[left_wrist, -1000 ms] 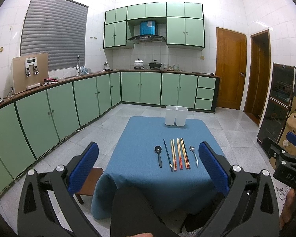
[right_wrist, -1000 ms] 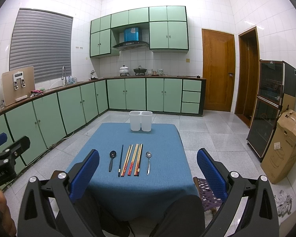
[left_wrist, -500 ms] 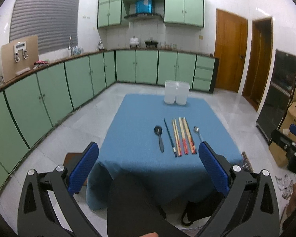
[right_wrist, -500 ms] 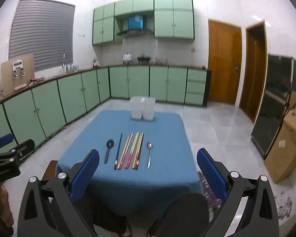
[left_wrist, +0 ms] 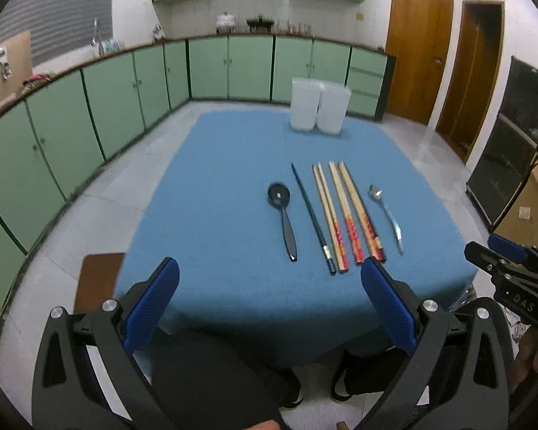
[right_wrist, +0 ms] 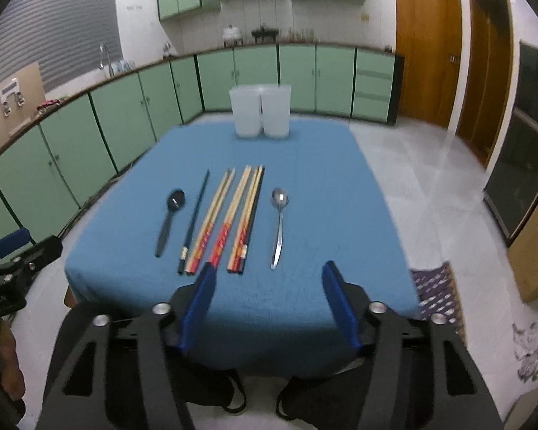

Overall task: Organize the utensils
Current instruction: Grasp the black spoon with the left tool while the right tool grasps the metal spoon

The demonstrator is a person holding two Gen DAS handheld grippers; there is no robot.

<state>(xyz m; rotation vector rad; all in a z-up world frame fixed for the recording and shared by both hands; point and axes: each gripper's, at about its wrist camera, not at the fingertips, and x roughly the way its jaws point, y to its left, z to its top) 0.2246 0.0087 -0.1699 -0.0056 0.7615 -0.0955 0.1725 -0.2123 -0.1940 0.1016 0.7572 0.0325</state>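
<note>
Both grippers have dropped toward the blue-clothed table (right_wrist: 305, 179); left gripper (left_wrist: 269, 272) gapes empty, right gripper (right_wrist: 267, 276) is closing on nothing, short of the chopsticks (right_wrist: 233, 215).

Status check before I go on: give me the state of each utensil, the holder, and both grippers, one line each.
Black spoon: flat on the blue tablecloth, untouched.
Dark chopstick: flat, beside the black spoon.
Wooden chopsticks: flat in a row, red ends nearest.
Metal spoon: flat, bowl up.
White two-compartment holder: upright at the far edge; contents not visible.
Left gripper: open, empty.
Right gripper: closing, nothing between its jaws.
</note>
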